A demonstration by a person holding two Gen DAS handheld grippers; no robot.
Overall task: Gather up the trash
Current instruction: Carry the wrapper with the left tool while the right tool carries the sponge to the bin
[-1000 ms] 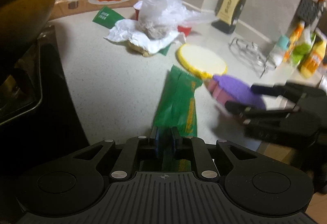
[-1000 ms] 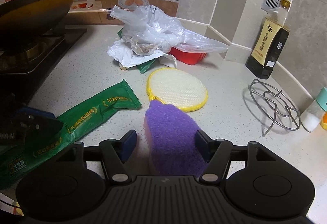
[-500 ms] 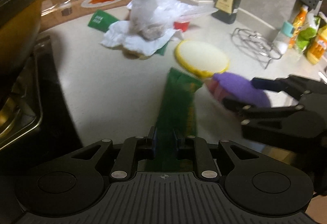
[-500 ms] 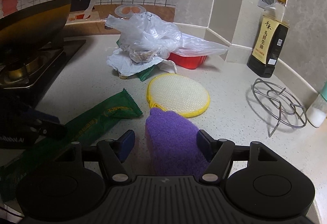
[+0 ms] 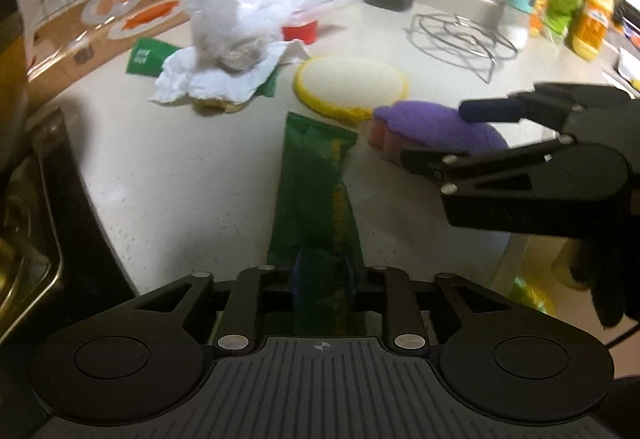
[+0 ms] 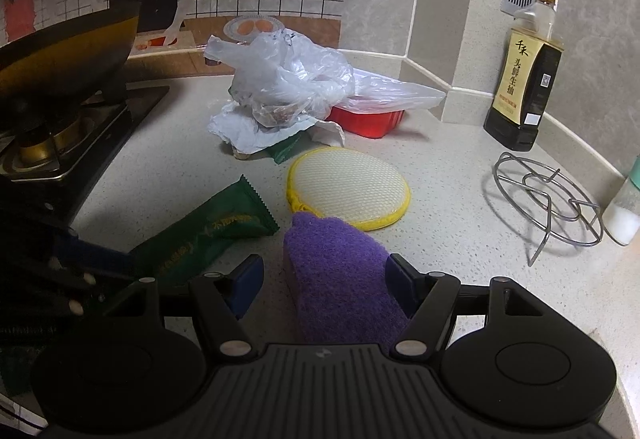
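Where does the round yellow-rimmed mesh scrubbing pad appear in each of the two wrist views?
Left wrist view: the round yellow-rimmed mesh scrubbing pad lies above centre, behind the long green snack wrapper.
Right wrist view: the pad lies at centre.
Shared landmark: the purple sponge touching its near edge.

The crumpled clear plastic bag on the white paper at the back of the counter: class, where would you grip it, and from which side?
Grip the crumpled clear plastic bag at its bunched top, coming from above. The gathered film peaks there, while its base rests on the white paper and its tail drapes over the red tray.
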